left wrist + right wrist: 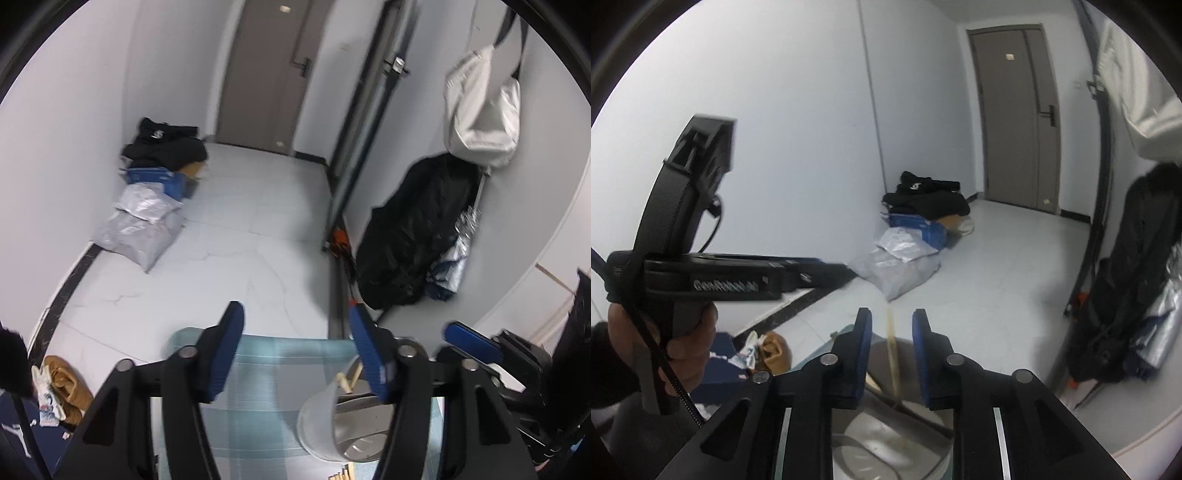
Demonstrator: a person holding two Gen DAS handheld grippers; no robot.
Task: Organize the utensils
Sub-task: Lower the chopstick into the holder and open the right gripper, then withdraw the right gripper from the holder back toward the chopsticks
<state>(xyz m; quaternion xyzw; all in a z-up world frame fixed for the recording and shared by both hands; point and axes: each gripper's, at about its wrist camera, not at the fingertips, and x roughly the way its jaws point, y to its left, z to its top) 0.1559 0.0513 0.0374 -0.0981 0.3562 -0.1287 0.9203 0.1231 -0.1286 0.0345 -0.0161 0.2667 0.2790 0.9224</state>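
Note:
My left gripper [295, 308] stands open over a pale blue striped mat [258, 369], with nothing between its blue pads. Just right of it is a grey utensil cup [321, 406] with wooden chopstick ends [347, 380] sticking out. More wooden ends [341, 474] show at the bottom edge. In the right wrist view my right gripper [892, 313] hangs over the same cup [871, 432]. A single wooden chopstick [893, 354] stands up between its pads, with a gap on each side. A hand [687, 343] holds the left gripper [831, 267] at the left.
Beyond the mat is white tiled floor [240, 258]. Grey bags [136, 236], a blue box [159, 181] and black clothes [166, 147] lie by the left wall. A black coat [413, 236] and a white bag [480, 110] hang at the right. A closed door [266, 74] is at the back.

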